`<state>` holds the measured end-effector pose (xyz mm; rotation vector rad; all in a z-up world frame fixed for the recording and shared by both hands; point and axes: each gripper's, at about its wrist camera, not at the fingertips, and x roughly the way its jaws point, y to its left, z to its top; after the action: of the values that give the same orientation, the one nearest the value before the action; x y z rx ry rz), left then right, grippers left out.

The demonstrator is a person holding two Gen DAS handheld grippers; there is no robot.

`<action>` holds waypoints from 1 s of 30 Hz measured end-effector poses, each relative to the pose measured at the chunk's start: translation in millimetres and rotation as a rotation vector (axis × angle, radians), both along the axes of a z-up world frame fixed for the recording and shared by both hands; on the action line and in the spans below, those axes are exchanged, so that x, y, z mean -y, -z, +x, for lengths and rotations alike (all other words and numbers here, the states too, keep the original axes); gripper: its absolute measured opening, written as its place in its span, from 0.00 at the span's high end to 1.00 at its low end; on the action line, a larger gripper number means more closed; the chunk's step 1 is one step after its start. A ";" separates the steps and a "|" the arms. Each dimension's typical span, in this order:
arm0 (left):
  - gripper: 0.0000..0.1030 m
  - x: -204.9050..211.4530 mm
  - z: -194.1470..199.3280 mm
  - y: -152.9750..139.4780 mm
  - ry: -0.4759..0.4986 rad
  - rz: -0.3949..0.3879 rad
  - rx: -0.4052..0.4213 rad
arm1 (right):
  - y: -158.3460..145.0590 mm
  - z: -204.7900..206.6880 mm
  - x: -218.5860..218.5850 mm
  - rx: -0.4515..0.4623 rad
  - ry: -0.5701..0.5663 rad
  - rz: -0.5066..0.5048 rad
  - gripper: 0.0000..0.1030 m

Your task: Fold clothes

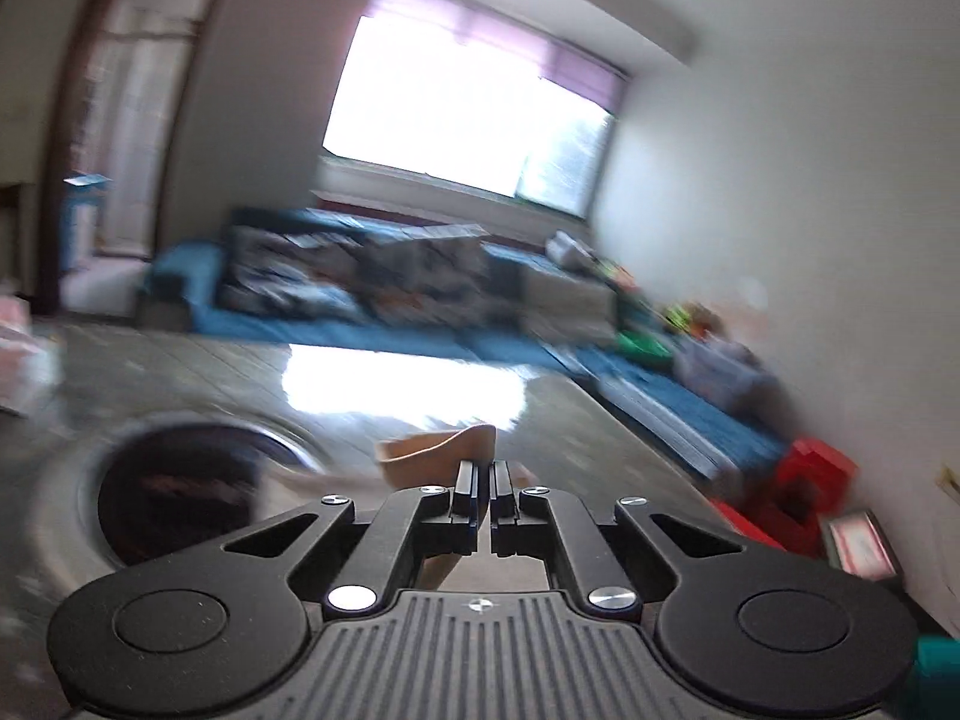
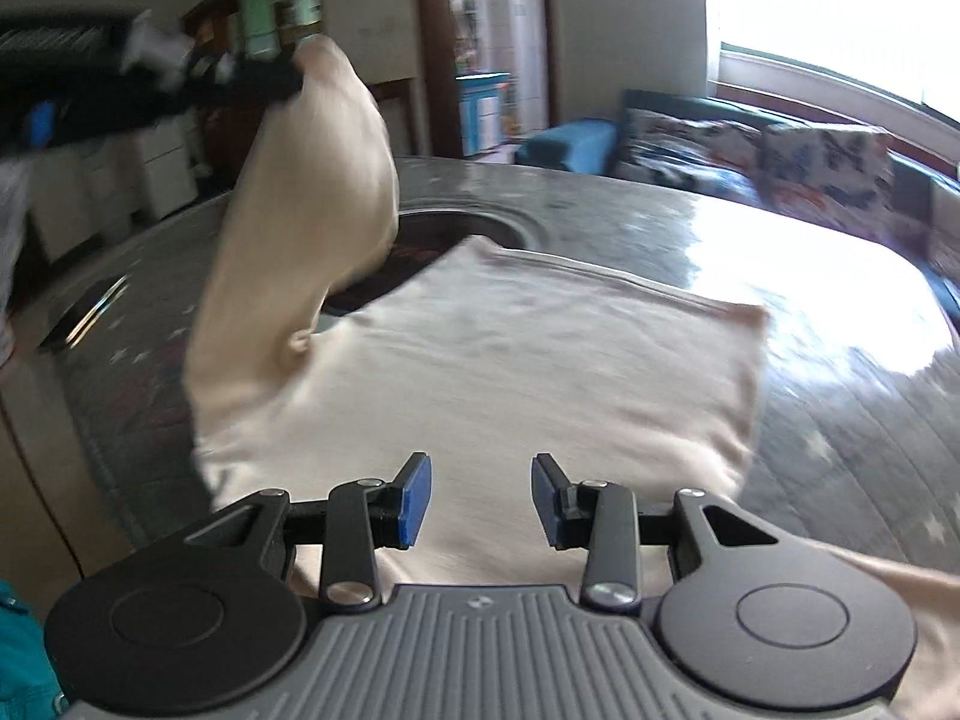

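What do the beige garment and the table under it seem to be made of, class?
Beige garment: probably soft knit cotton, matte; it drapes limply where the left claw lifts it. Table: hard and glossy, perhaps polished stone or laminate; it mirrors the window glare.

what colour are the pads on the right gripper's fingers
Blue pads on the open right gripper, clearest in the right wrist view.

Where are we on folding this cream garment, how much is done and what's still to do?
Done: the cream garment lies mostly flat on the dark table. In hand: the left gripper is shut on one corner, lifted high above the table. The right gripper hangs open over the near edge, holding nothing. Left: lay that corner across, then make the remaining folds; no finished fold is visible yet.
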<state>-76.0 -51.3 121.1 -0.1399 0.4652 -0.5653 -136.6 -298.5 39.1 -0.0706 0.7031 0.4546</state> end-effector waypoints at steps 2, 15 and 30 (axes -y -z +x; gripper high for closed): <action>0.94 16.6 -0.5 13.6 0.072 0.019 -0.034 | 2.8 -0.6 11.7 -0.016 0.039 0.024 0.64; 0.85 -60.3 15.5 86.8 -0.067 0.210 -0.215 | -0.2 -16.9 45.8 -0.057 0.105 0.034 0.62; 0.65 -52.1 41.6 94.8 -0.113 0.294 -0.173 | 7.9 3.3 39.7 -0.097 0.129 0.085 0.62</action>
<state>-34.4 0.8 26.4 0.0662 0.6985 -0.3704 -133.3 -338.2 31.3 0.0772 0.7774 0.3654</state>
